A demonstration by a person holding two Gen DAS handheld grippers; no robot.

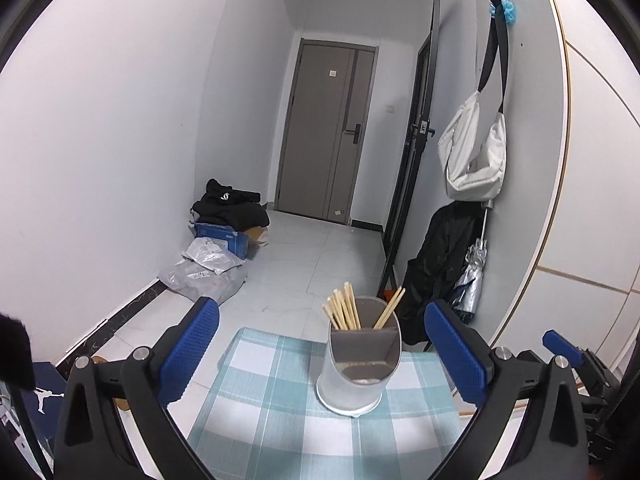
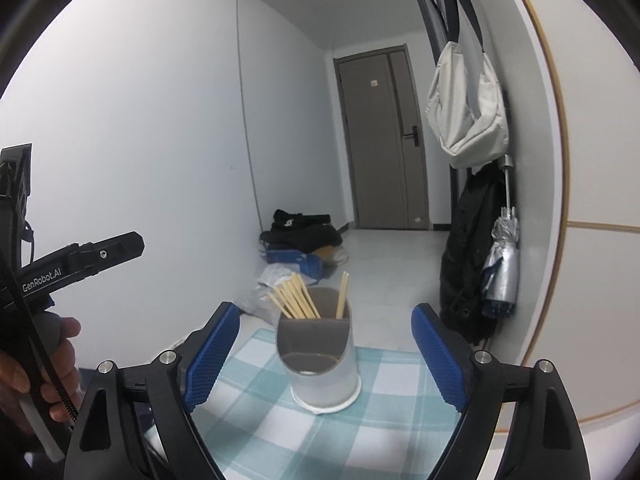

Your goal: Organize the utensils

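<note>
A grey divided utensil holder (image 1: 360, 368) stands upright on a teal checked tablecloth (image 1: 280, 420). Several wooden chopsticks (image 1: 345, 312) stand in its back compartment; the front compartment looks empty. The holder also shows in the right wrist view (image 2: 320, 360), with the chopsticks (image 2: 296, 300). My left gripper (image 1: 320, 344) is open and empty, its blue pads (image 1: 192, 344) either side of the holder and nearer the camera. My right gripper (image 2: 324, 356) is open and empty, likewise short of the holder. The left gripper's body (image 2: 80, 260) shows at the left of the right wrist view.
The small table ends just past the holder, with tiled floor (image 1: 312, 248) beyond. A grey wall panel (image 1: 520, 200) at the right carries a white bag (image 1: 472, 152), a black coat (image 1: 436, 268) and a folded umbrella (image 1: 474, 276). Clothes and boxes (image 1: 228, 216) lie by the left wall.
</note>
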